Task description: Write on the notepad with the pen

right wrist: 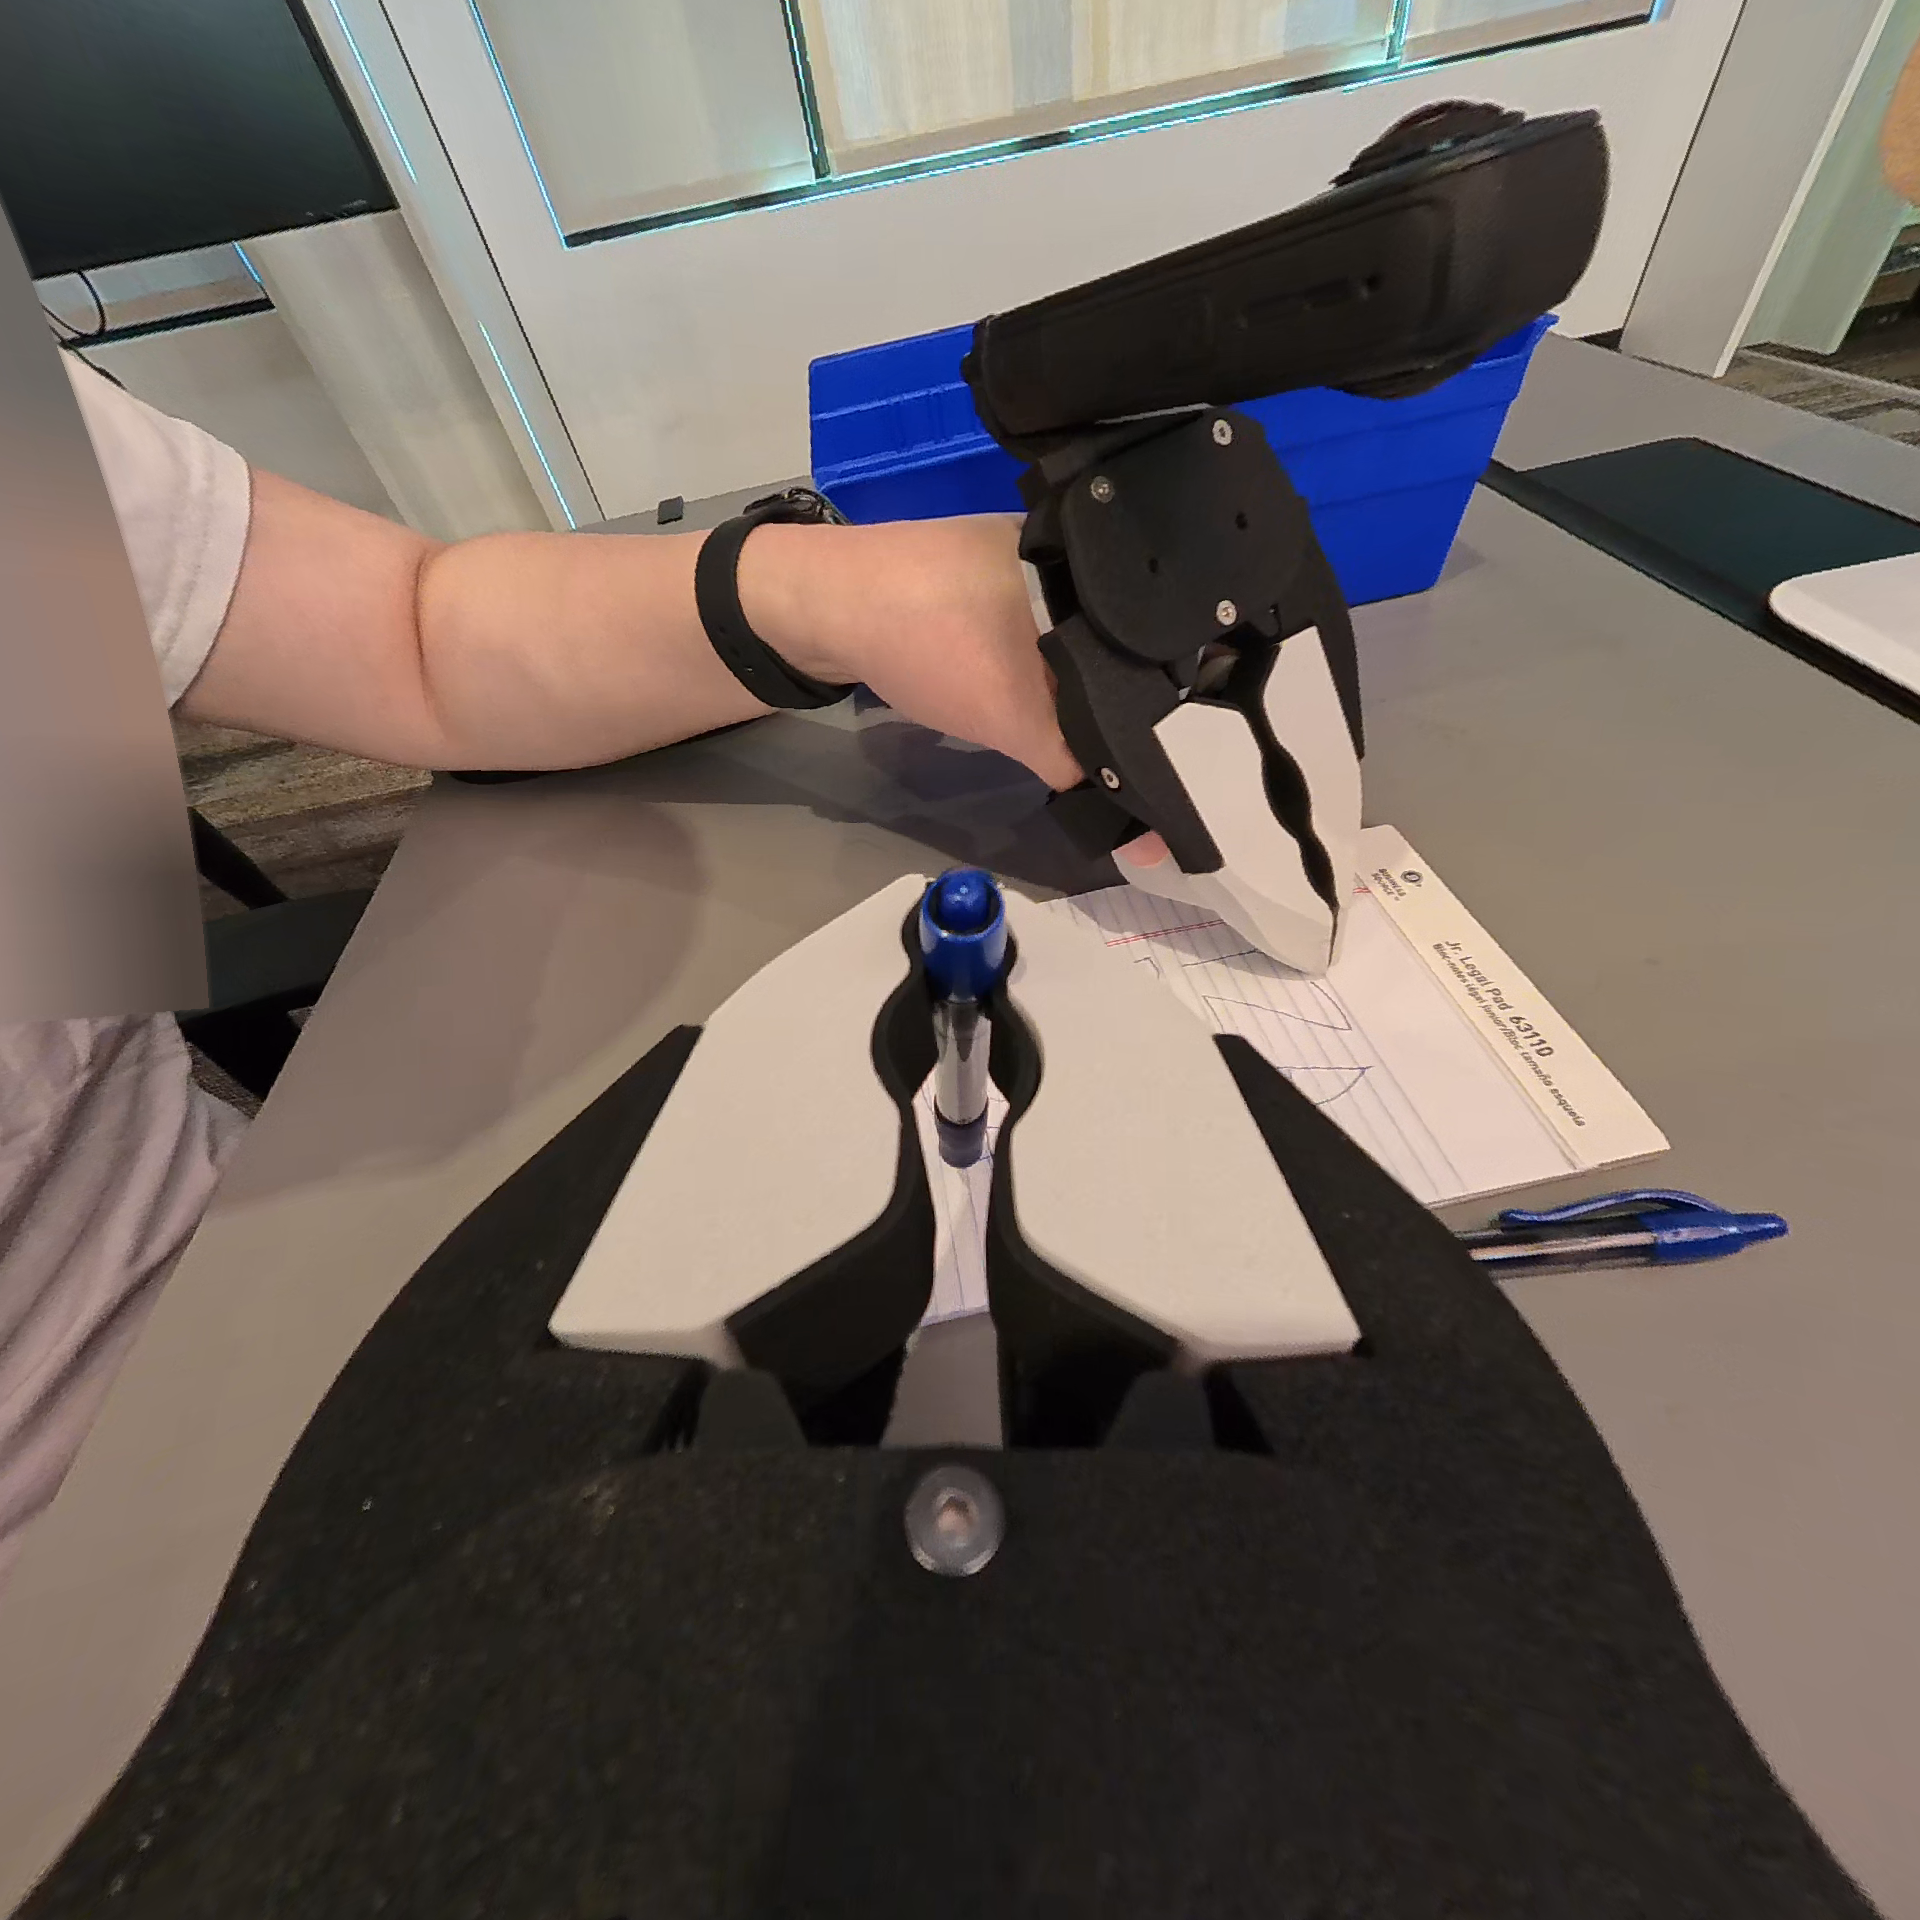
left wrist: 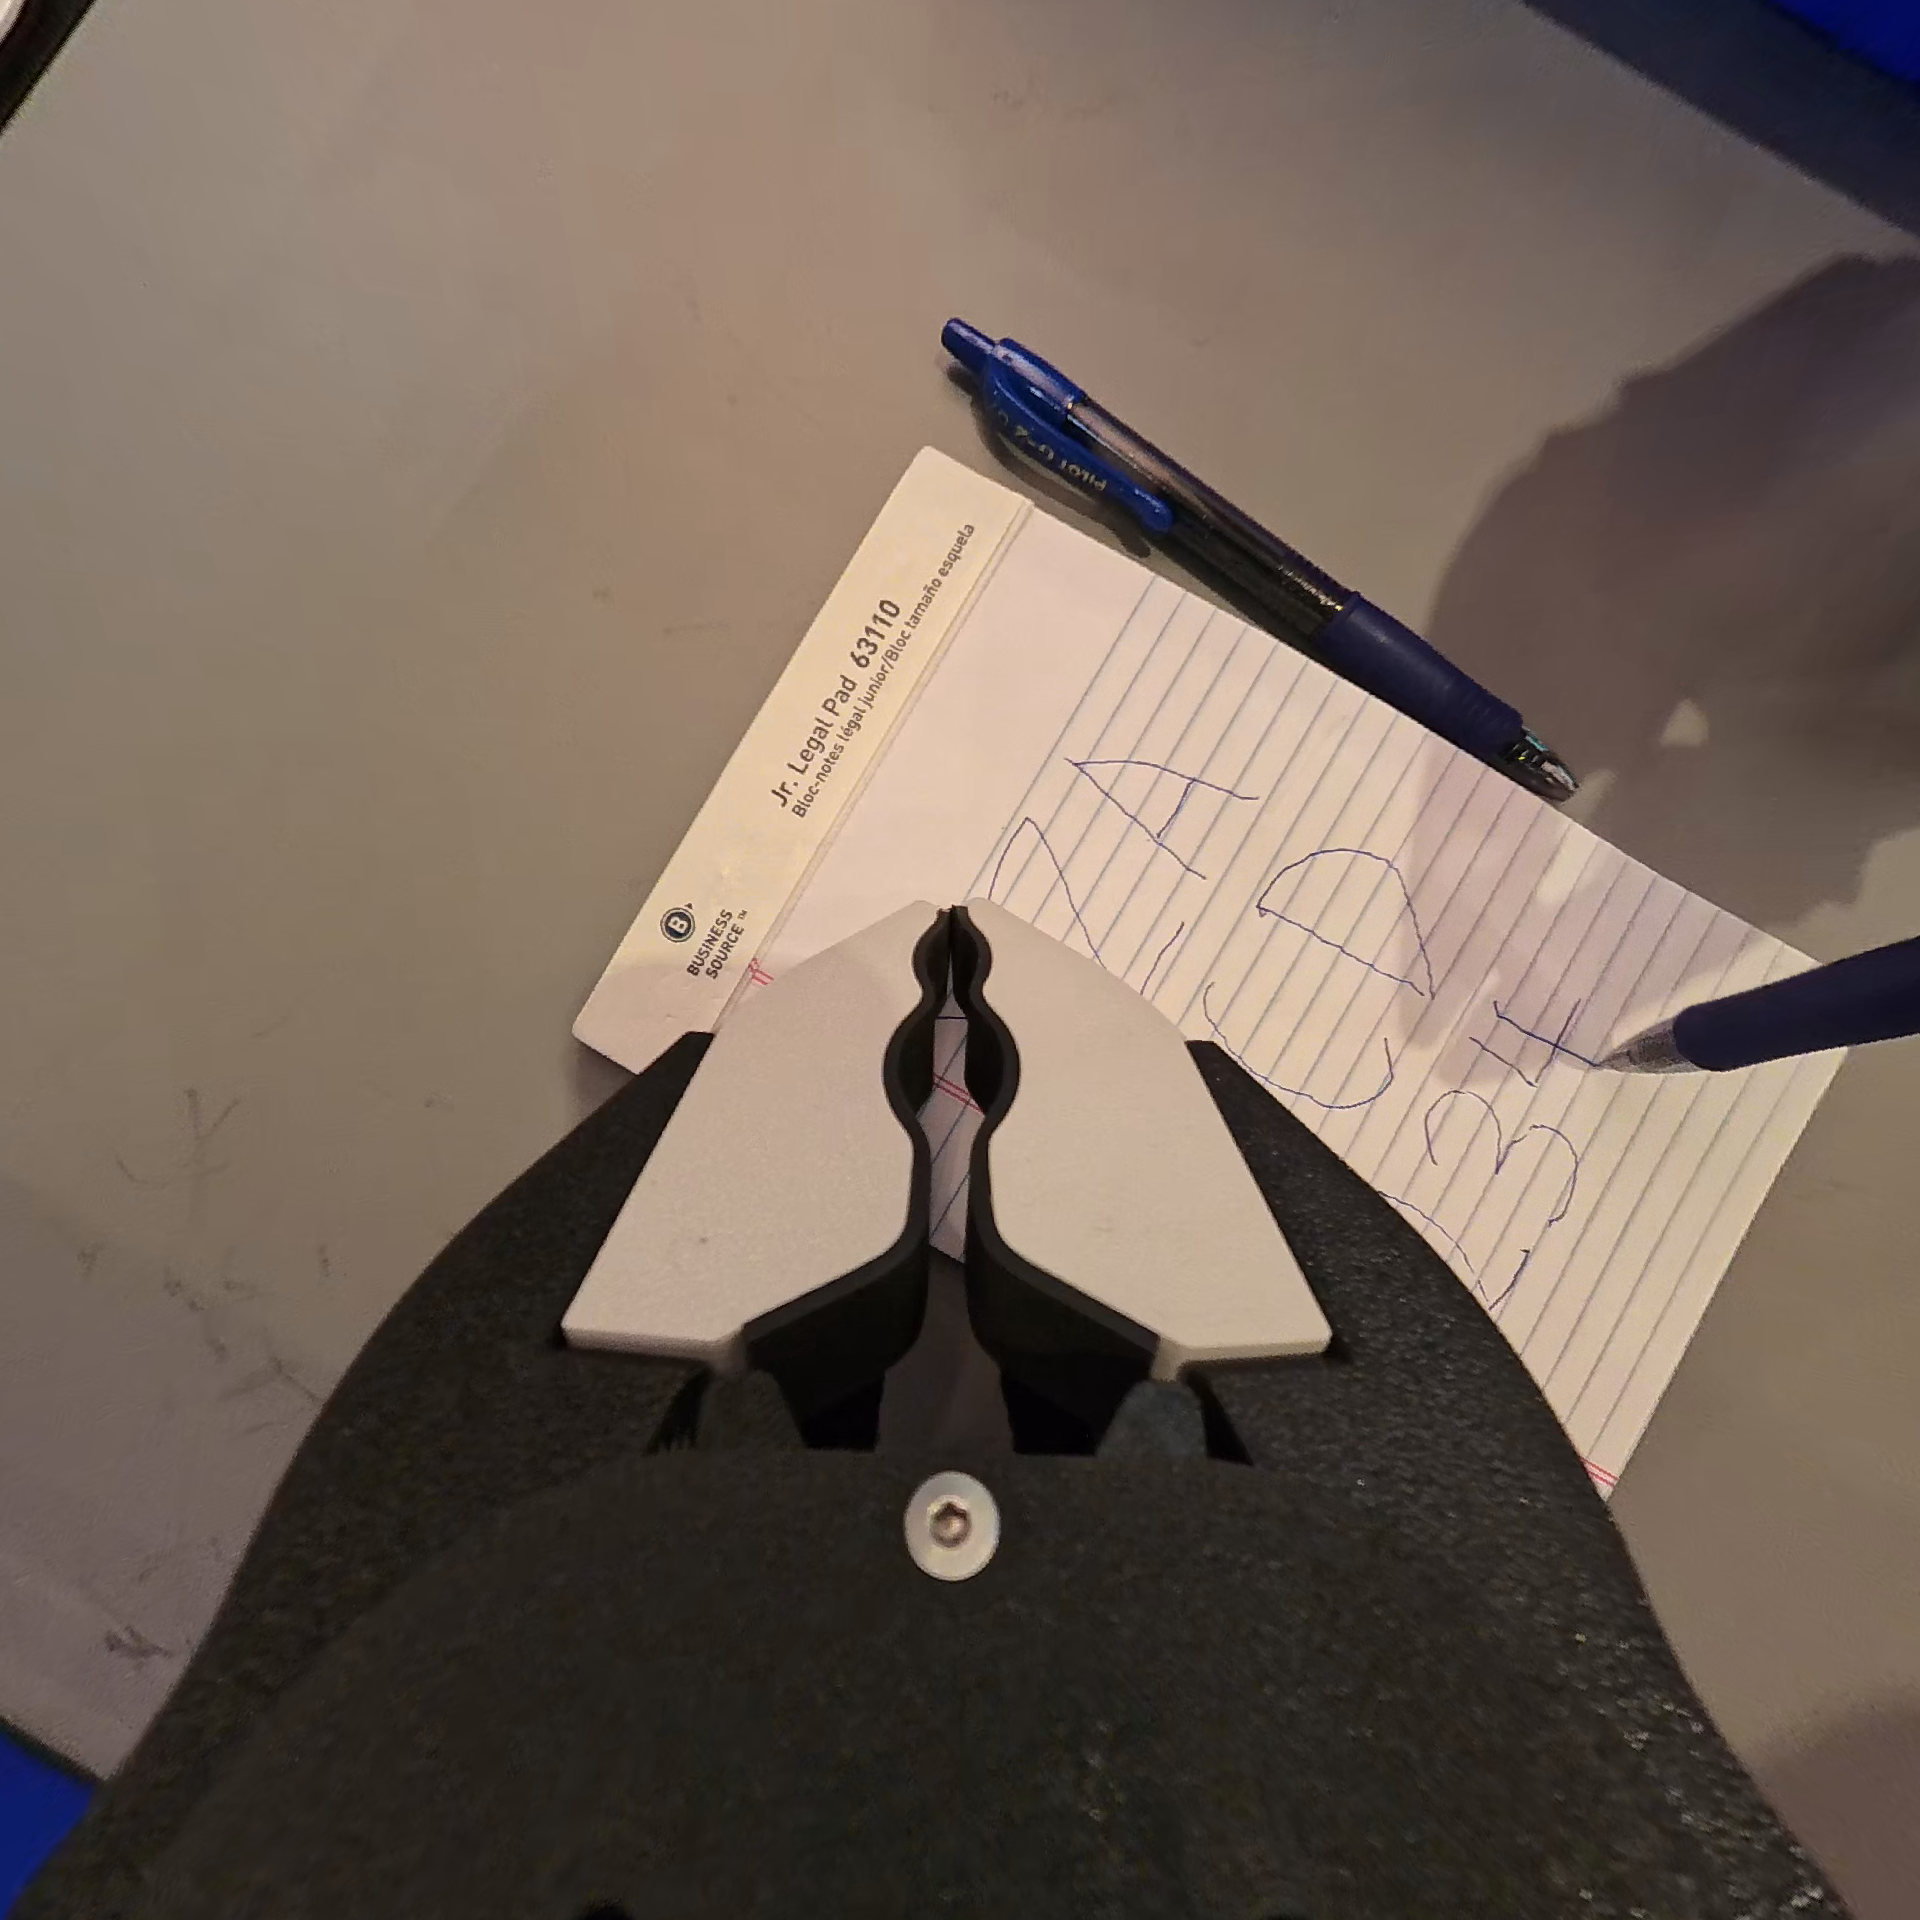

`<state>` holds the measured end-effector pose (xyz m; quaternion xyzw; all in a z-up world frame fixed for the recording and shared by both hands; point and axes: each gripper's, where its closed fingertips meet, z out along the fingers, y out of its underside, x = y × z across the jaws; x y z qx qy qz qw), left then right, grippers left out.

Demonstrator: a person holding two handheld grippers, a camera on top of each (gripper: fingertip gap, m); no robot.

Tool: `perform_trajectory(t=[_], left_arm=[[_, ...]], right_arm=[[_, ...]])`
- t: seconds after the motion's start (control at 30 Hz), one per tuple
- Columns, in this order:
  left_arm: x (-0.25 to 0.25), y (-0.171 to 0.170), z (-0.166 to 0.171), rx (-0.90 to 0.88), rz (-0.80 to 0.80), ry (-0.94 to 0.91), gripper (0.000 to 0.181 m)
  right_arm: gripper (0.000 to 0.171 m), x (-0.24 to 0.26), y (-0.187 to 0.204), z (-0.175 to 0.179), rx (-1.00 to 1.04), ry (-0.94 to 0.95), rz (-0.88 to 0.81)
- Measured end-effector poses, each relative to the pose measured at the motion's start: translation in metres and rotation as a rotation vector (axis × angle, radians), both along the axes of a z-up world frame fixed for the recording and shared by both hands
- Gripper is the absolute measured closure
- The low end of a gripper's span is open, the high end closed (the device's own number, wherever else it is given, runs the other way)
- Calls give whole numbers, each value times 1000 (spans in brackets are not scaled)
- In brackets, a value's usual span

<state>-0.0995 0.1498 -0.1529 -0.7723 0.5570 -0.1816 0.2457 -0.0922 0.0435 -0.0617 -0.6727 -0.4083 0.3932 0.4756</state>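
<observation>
A white lined notepad (left wrist: 1226, 790) with blue handwriting lies on the grey table; it also shows in the right wrist view (right wrist: 1455, 1049). My left gripper (left wrist: 953, 916) is shut and empty, its tips pressing down on the pad near the top margin; it also shows in the right wrist view (right wrist: 1322, 951). My right gripper (right wrist: 961, 935) is shut on a blue pen (right wrist: 961, 997), held upright. The pen's tip (left wrist: 1631, 1058) touches the paper at the end of the handwriting.
A second blue pen (left wrist: 1247, 551) lies on the table just beyond the pad, also in the right wrist view (right wrist: 1642, 1236). A blue bin (right wrist: 1403, 468) stands behind. A person's forearm with a black wristband (right wrist: 748, 613) holds the left gripper. About 15 cm separates my left fingertips from my right.
</observation>
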Motion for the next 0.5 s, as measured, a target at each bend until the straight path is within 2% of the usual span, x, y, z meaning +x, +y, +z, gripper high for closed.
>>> perform_trajectory(t=[0.4,0.5], left_arm=[[0,0,0,-5,0,-4,181],[0,0,0,-4,0,-3,181]], right_arm=[[166,-1,-5,0,-11,5,17],[167,0,-5,11,88,54,-5]])
